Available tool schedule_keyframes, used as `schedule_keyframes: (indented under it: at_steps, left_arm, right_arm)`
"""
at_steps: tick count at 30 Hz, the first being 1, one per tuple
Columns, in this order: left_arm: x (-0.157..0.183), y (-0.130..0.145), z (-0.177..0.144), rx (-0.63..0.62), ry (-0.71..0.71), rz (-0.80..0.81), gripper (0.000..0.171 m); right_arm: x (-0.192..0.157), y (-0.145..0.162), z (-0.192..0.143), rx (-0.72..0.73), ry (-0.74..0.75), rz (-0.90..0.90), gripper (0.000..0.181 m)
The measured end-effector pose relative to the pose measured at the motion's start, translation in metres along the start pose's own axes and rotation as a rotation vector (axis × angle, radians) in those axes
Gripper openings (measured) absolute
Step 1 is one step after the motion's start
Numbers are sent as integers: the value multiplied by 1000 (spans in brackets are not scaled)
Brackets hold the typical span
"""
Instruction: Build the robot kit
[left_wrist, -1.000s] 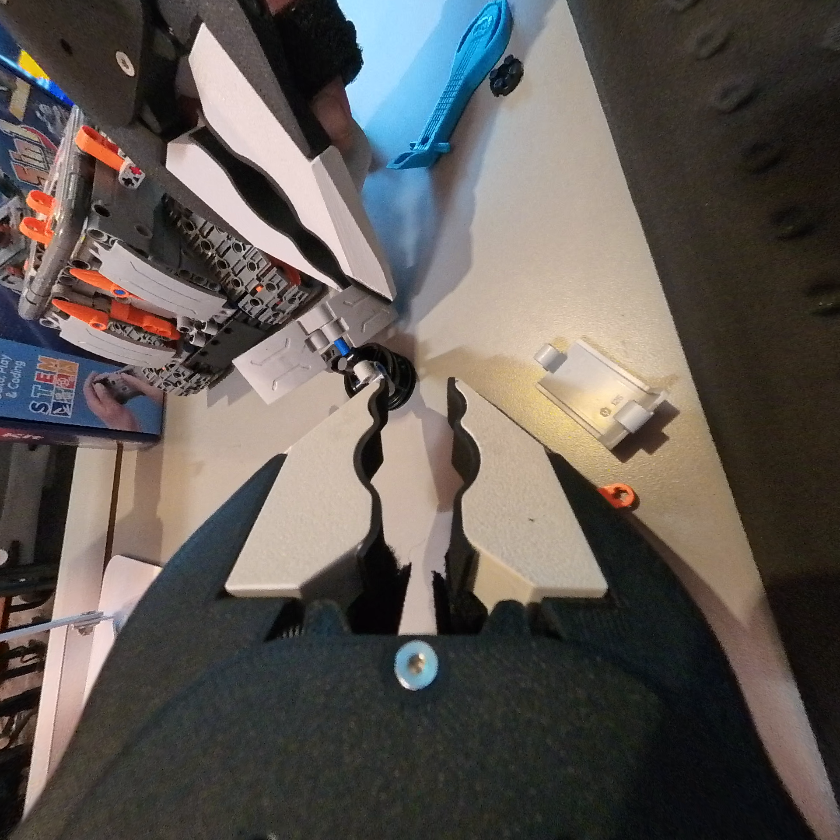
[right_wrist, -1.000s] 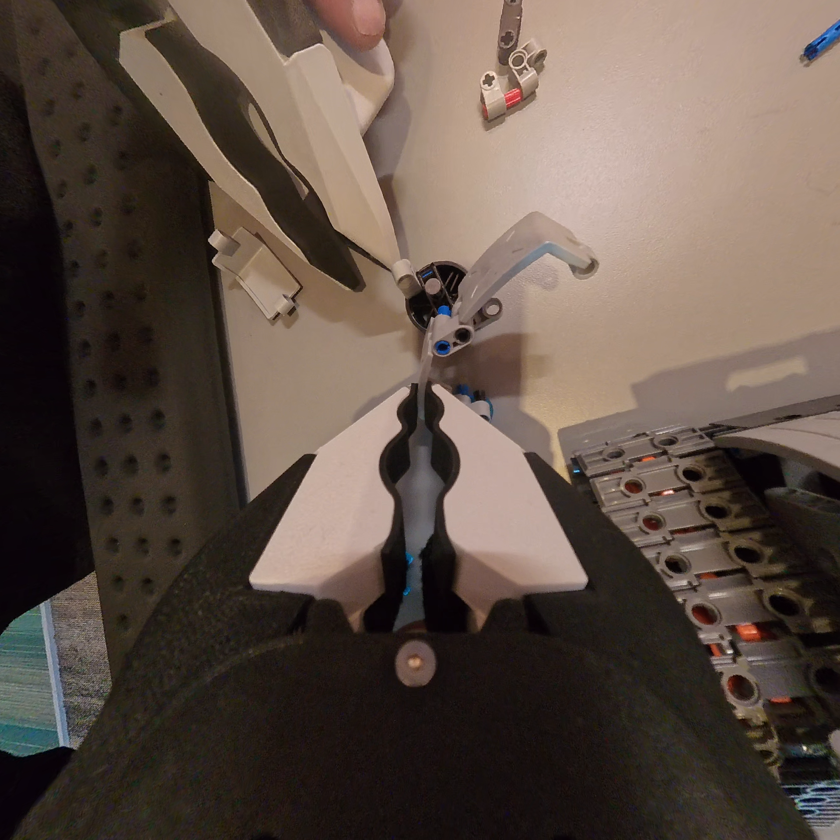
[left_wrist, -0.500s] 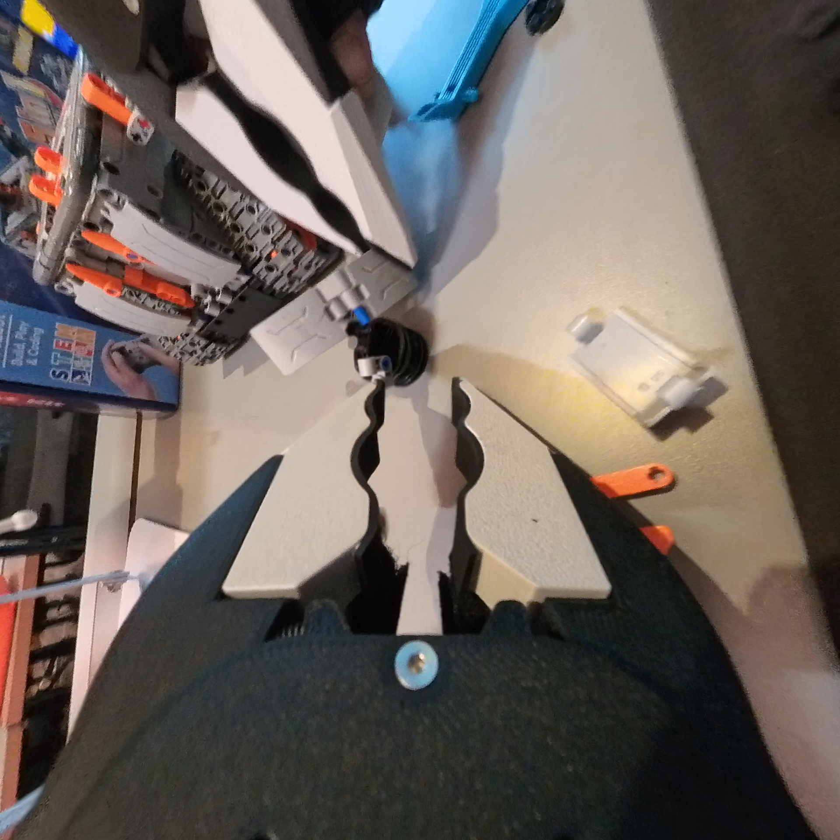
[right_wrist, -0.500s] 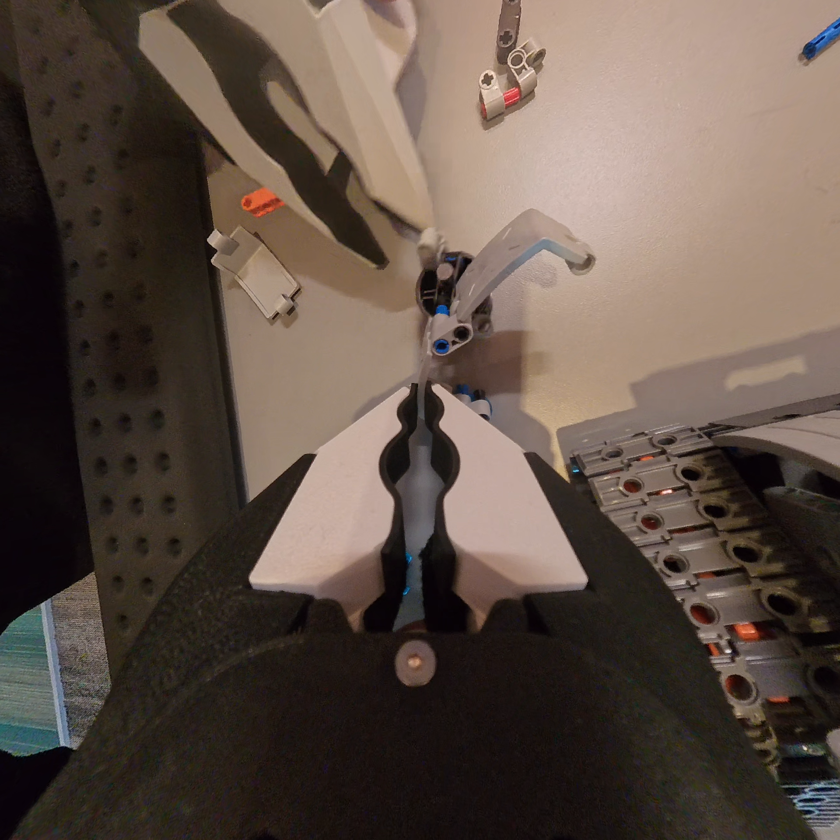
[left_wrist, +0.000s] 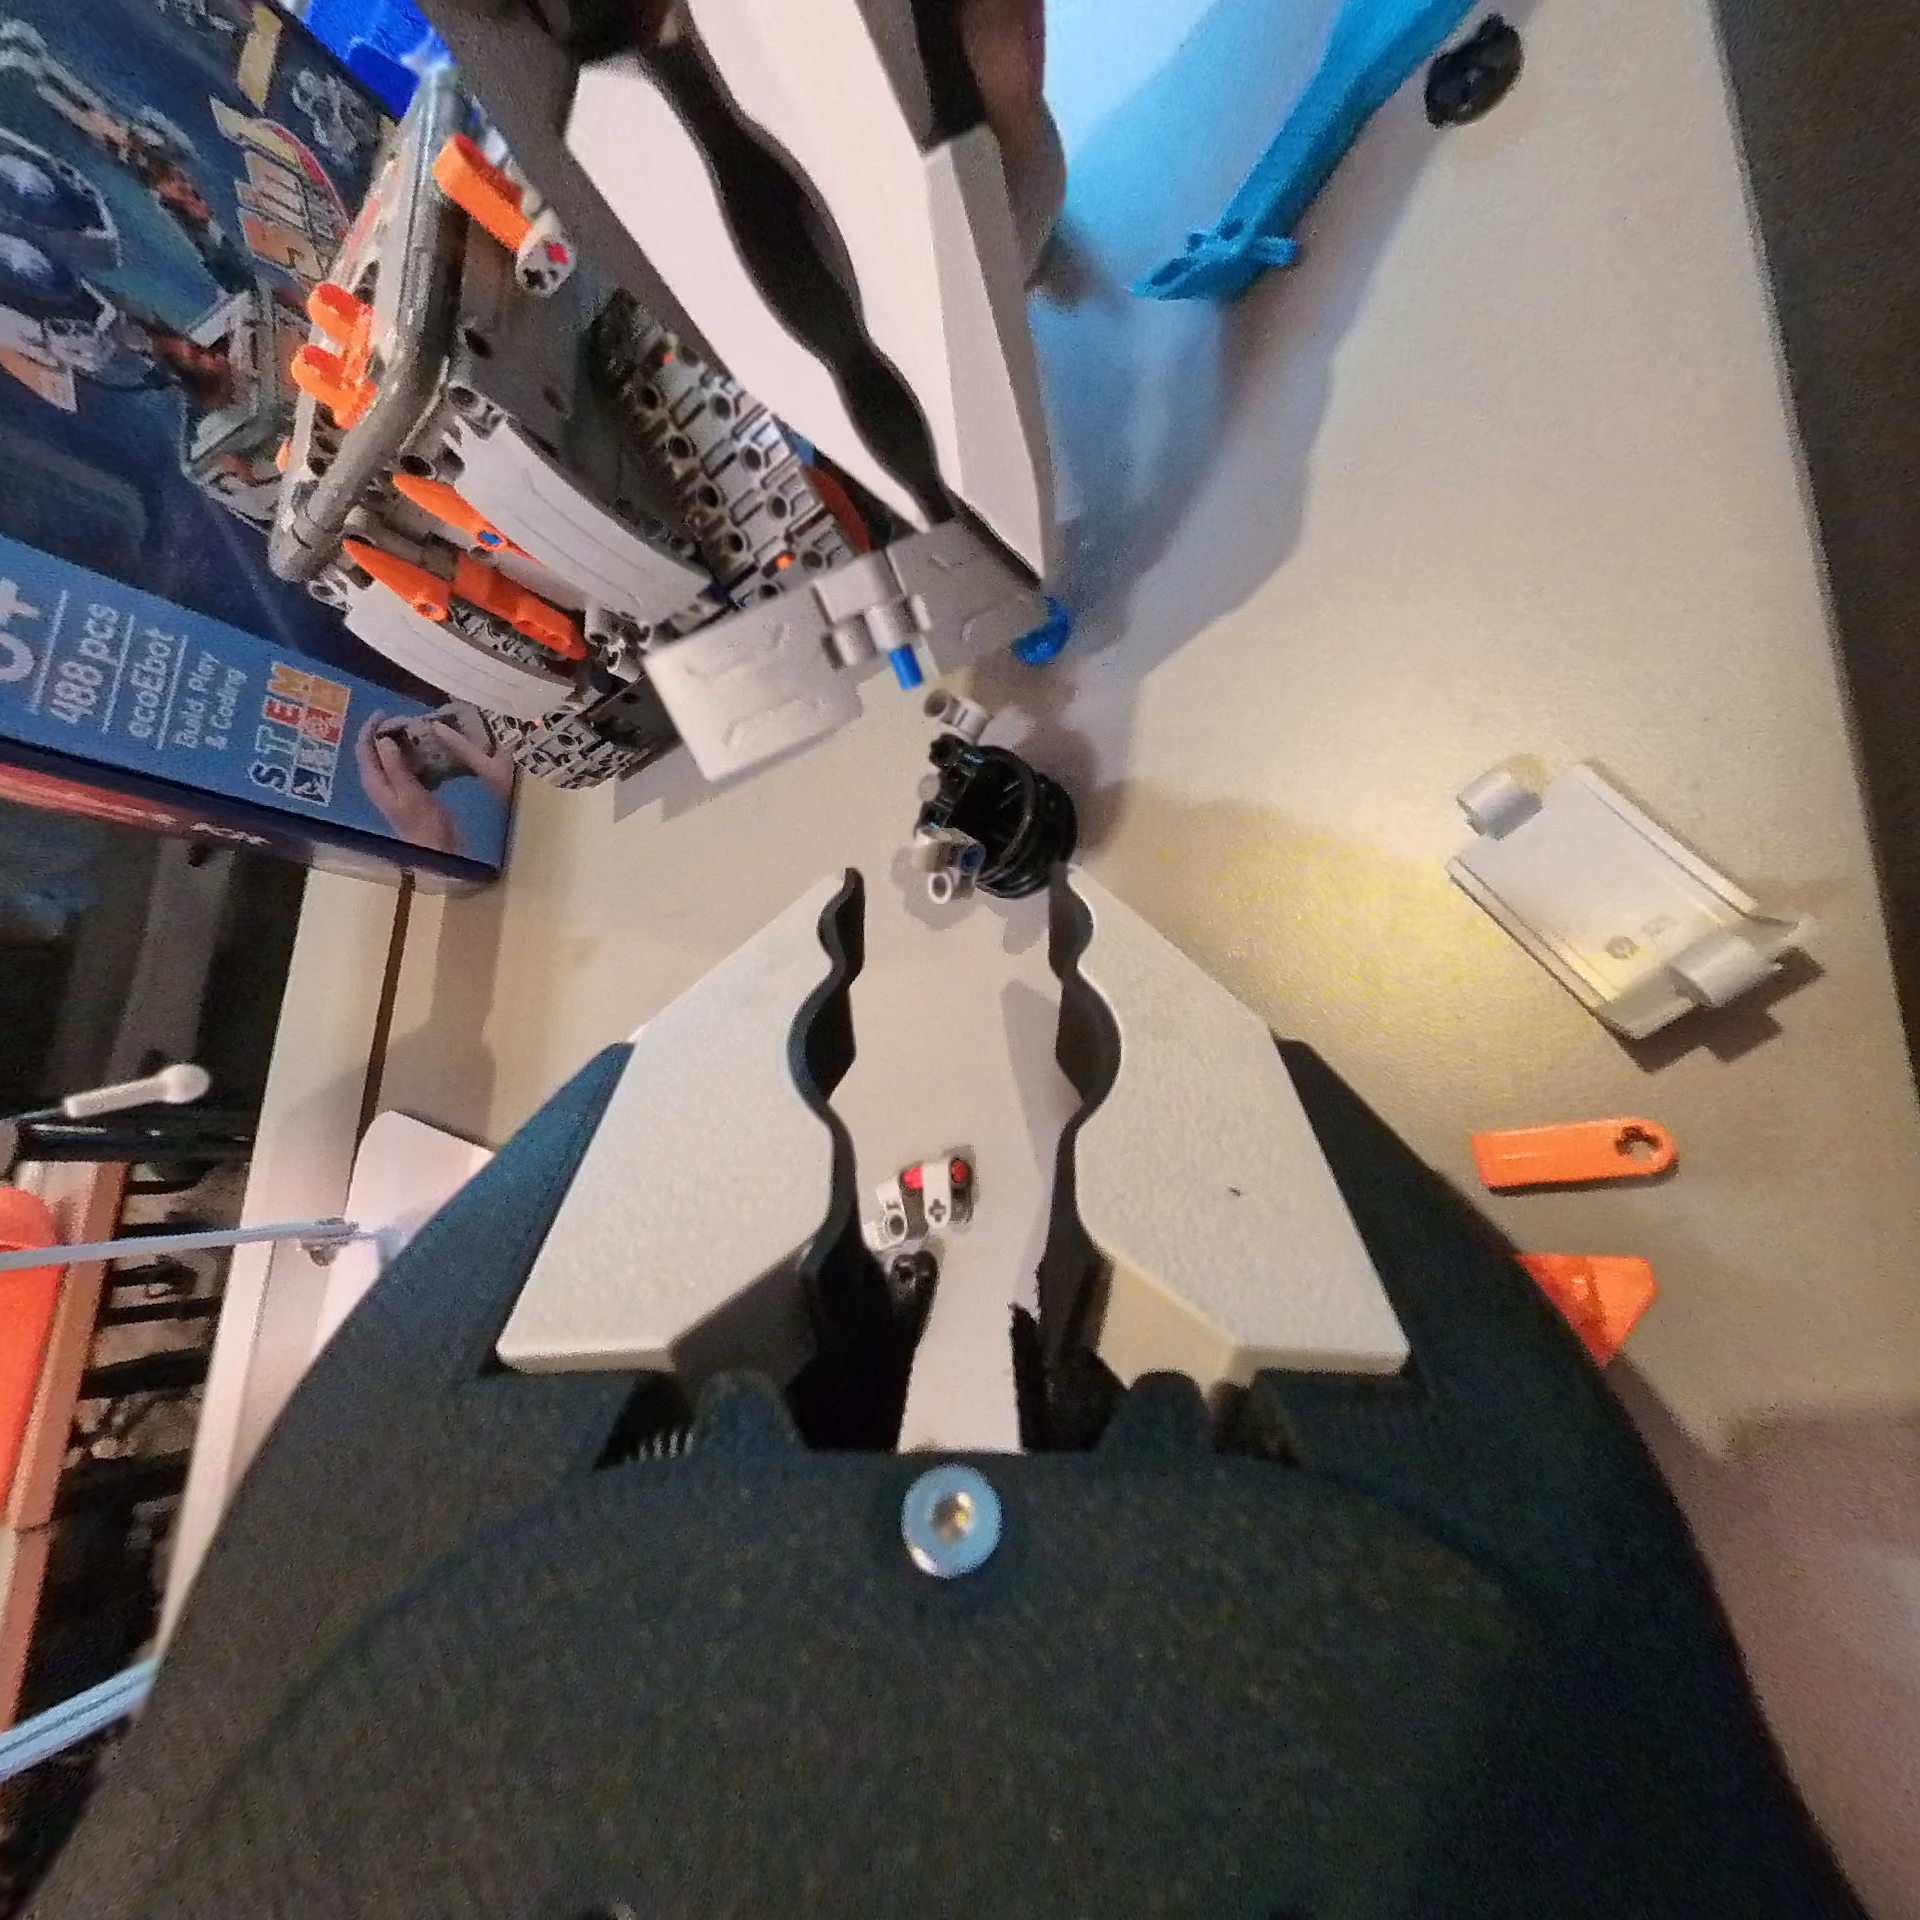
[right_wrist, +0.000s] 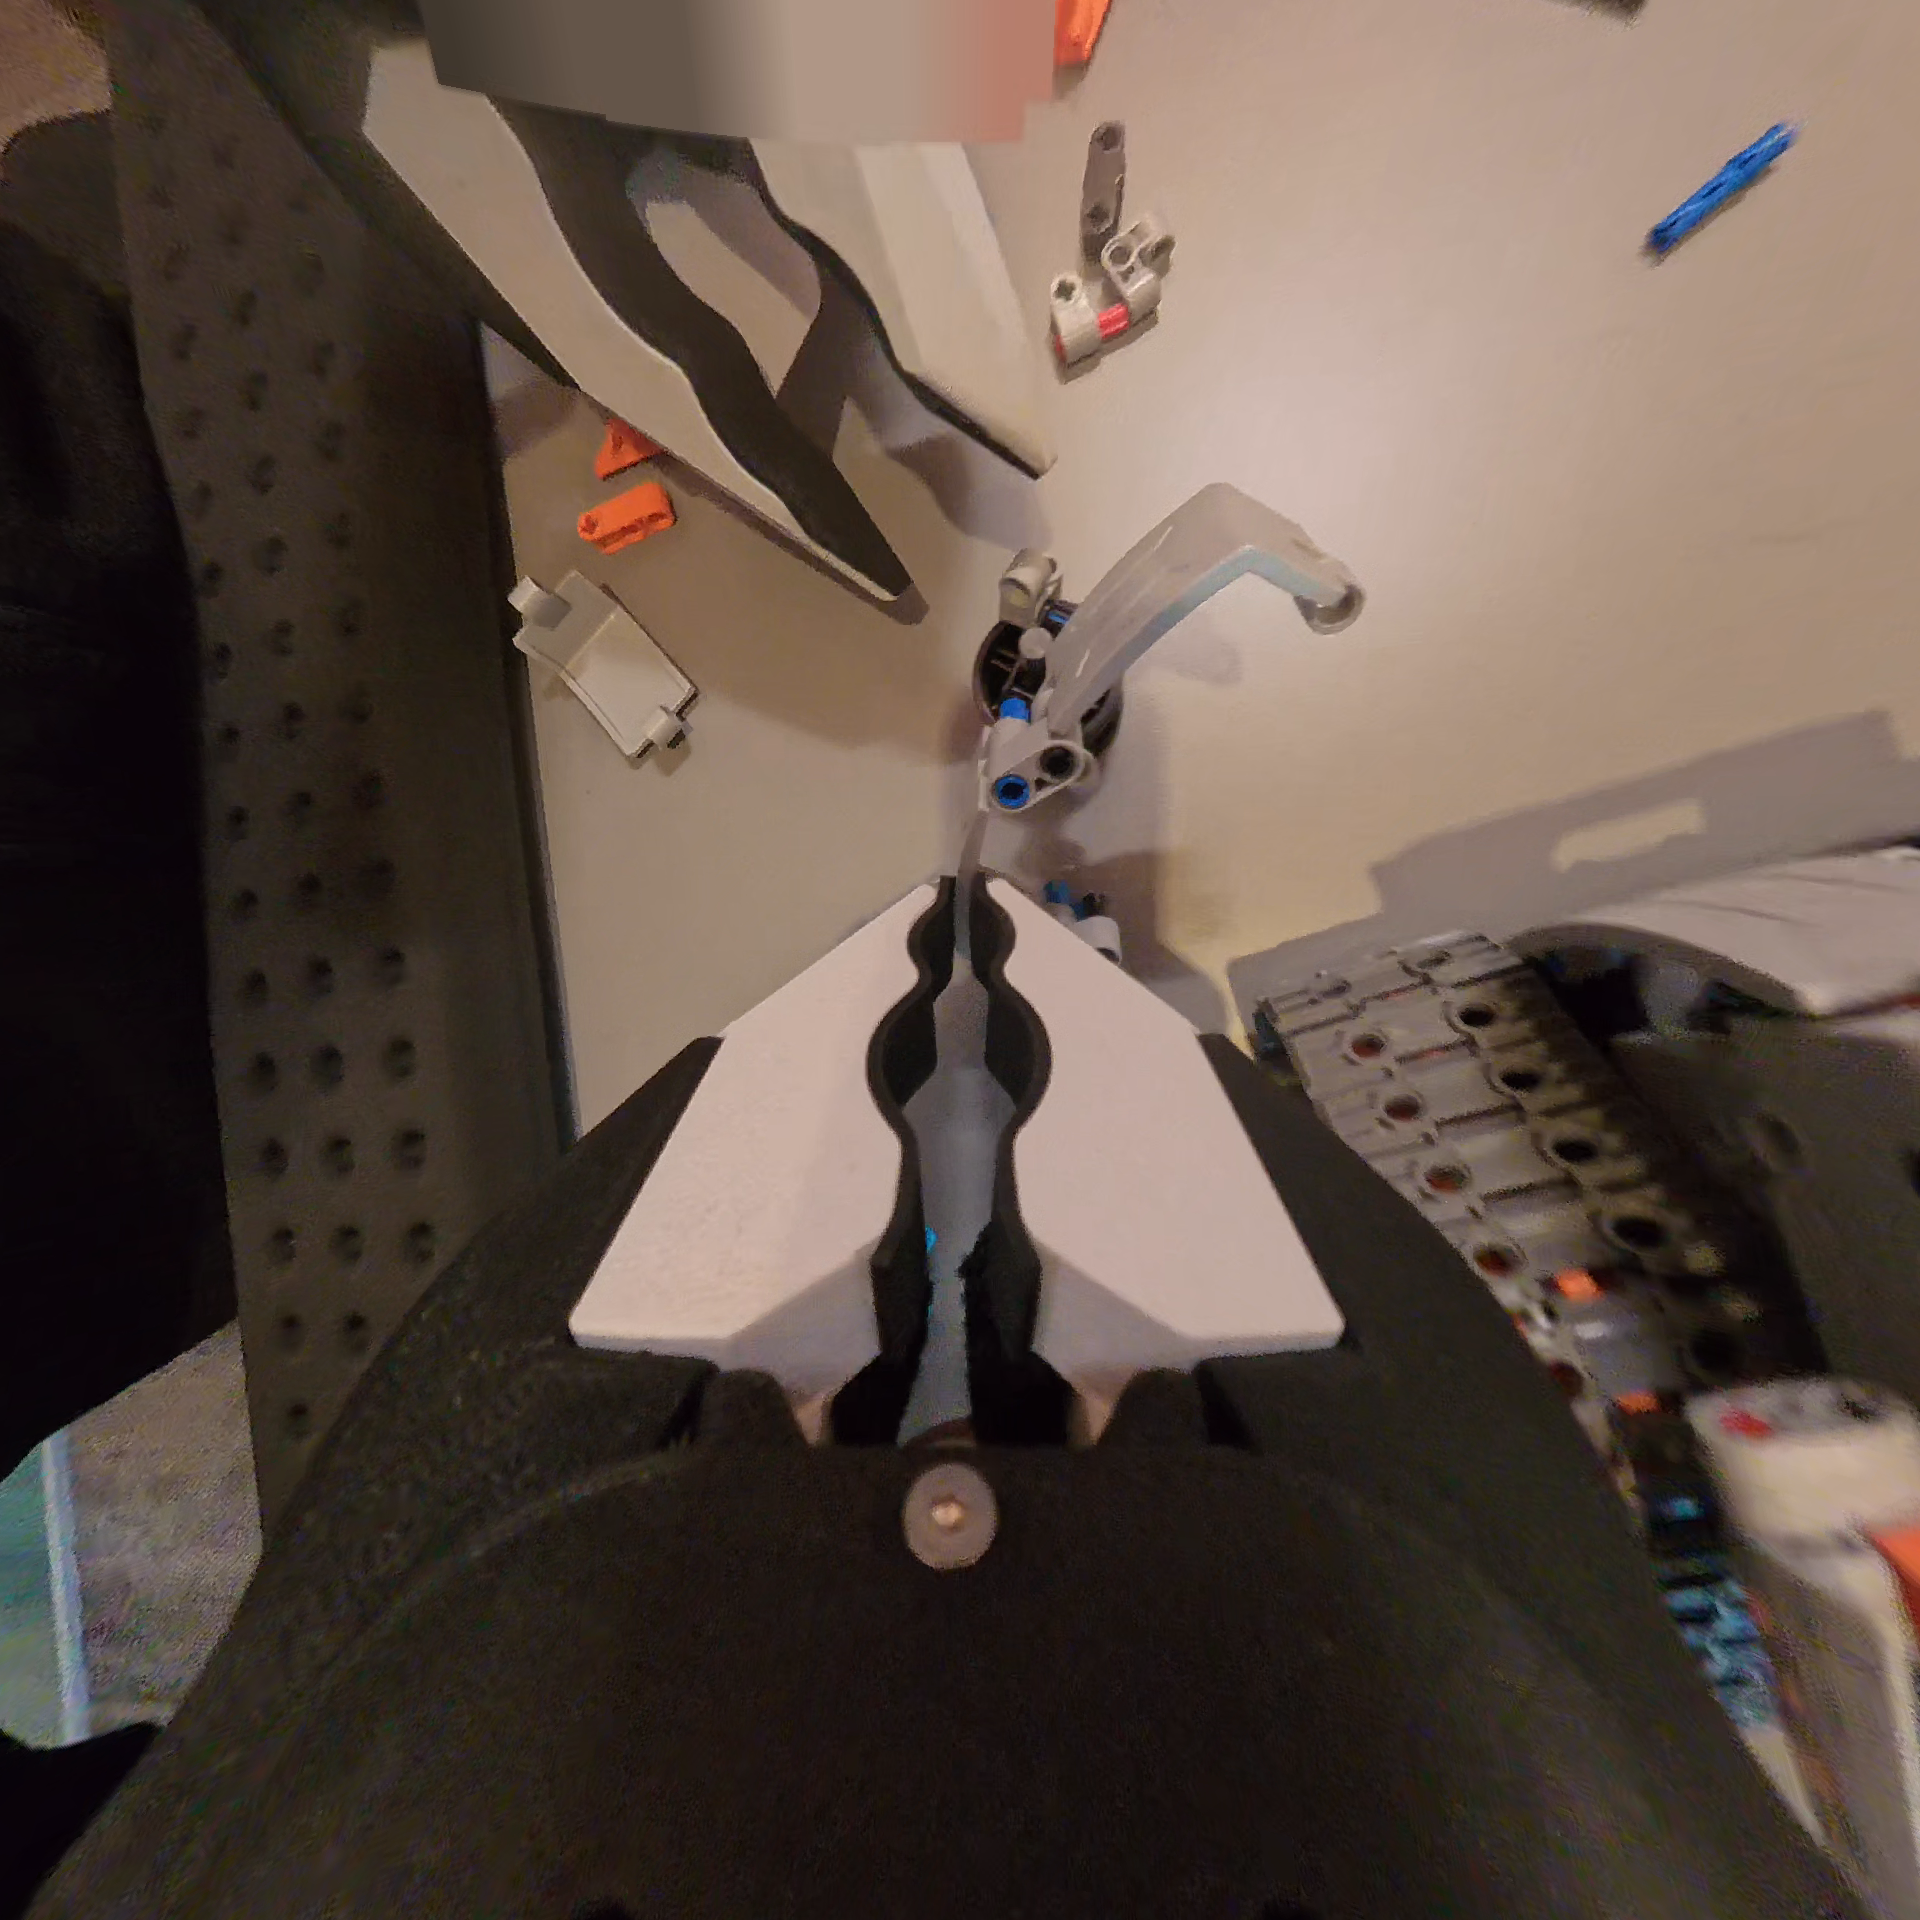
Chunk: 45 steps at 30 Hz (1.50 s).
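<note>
Clamping a thin grey panel piece (right_wrist: 971, 935), right tool (right_wrist: 971, 894) points twelve o'clock at the black wheel (right_wrist: 1023, 665); left tool (left_wrist: 956, 894) gapes apart just short of it.

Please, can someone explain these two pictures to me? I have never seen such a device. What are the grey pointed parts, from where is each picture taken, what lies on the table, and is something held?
Each picture comes from a camera mounted on a hand-held grasping tool, looking along its two grey fingers. The left tool is open and empty, just short of a small black wheel. The right tool is shut on a thin grey panel joined to other building-toy pieces. On the pale table lie a grey flat plate, orange pieces, a blue bar and a partly built tracked model.
</note>
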<state>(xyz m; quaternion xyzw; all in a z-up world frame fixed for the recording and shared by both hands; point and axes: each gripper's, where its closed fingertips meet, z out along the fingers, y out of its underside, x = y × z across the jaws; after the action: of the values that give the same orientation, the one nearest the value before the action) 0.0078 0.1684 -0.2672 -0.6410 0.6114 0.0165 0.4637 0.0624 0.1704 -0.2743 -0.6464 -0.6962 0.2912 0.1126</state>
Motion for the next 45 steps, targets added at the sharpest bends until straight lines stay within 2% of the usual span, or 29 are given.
schedule_keyframes:
  at_steps: [5,9,12,16,21,36,45]
  left_arm:
    - [1,2,8,-22,50,-110,40]
    - [-4,-4,7,8,66,-153,37]
    - [-1,-8,3,12,44,-36,25]
    - [11,-7,6,-28,19,146,24]
    - [13,-1,11,-64,11,191,29]
    - [-5,-3,10,-31,-17,69,34]
    - [-7,-1,14,-33,16,-9,39]
  right_arm:
    - [8,0,-14,27,46,9,0]
    - [7,-2,-9,24,52,-13,0]
    - [10,-1,-3,7,72,-16,0]
    - [13,1,3,-17,77,-15,0]
    - [12,1,7,-22,79,-17,0]
    - [14,0,3,5,67,-2,0]
    - [11,8,3,-40,53,-5,0]
